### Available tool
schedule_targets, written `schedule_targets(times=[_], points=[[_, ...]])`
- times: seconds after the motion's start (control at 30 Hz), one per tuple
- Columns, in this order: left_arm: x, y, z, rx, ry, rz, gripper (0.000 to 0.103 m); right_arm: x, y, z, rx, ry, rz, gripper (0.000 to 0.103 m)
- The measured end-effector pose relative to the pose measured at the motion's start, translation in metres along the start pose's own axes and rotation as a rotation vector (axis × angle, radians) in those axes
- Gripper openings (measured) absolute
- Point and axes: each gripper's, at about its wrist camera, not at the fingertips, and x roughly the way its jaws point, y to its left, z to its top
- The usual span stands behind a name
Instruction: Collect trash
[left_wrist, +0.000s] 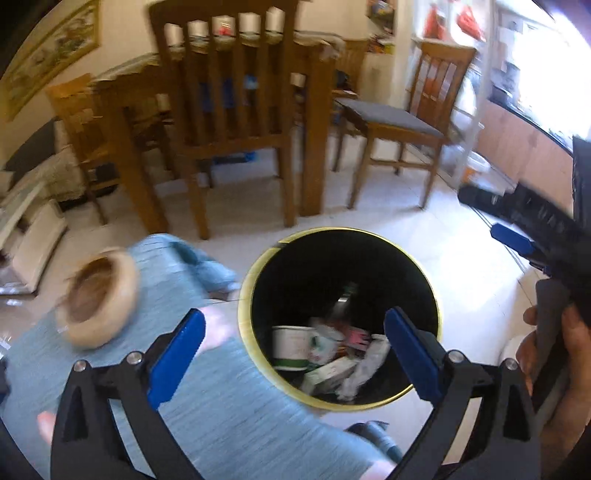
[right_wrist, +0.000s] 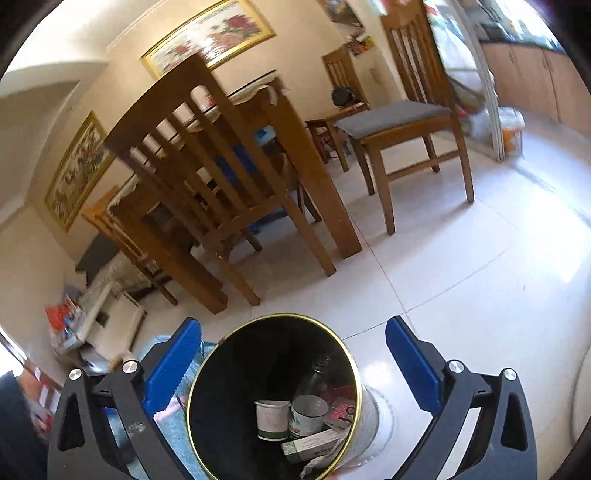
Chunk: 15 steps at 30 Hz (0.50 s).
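A round trash bin (left_wrist: 246, 306) with a gold rim and black inside stands on the white tile floor. Inside lie a paper cup (left_wrist: 290, 347), a small box (left_wrist: 328, 373) and crumpled paper (left_wrist: 365, 365). My left gripper (left_wrist: 295, 321) hangs open above the bin's mouth, nothing between its blue pads. In the right wrist view the bin (right_wrist: 258, 362) sits low and centre, holding cups (right_wrist: 272, 419), a clear bottle (right_wrist: 317, 376) and a box (right_wrist: 312, 445). My right gripper (right_wrist: 295, 328) is open and empty over it. A hand (left_wrist: 554, 350) holds that gripper at the left wrist view's right edge.
A wooden bowl (left_wrist: 98, 299) rests on a blue-grey cloth (left_wrist: 221, 406) just left of the bin. Behind stand a wooden dining table (left_wrist: 317, 147), a slatted chair (left_wrist: 229, 110) and a grey-cushioned chair (left_wrist: 391, 118). Bare tile floor (right_wrist: 461, 277) lies to the right.
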Motion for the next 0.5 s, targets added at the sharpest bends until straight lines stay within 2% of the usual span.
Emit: schedule_targets(times=[0.2, 0.3, 0.43, 0.5], points=[[-0.060, 0.059, -0.021, -0.112, -0.043, 0.210, 0.100, 0.007, 0.059, -0.028, -0.160, 0.071, -0.026, 0.099], [-0.081, 0.079, -0.026, -0.160, -0.049, 0.236, 0.100, -0.001, 0.088, -0.047, -0.230, 0.087, -0.006, 0.099], [-0.108, 0.094, -0.033, -0.205, -0.082, 0.293, 0.100, -0.034, 0.121, -0.068, -0.306, 0.048, -0.038, 0.099], [-0.128, 0.106, -0.044, -0.232, -0.101, 0.370, 0.100, -0.047, 0.142, -0.076, -0.336, 0.040, -0.034, 0.100]])
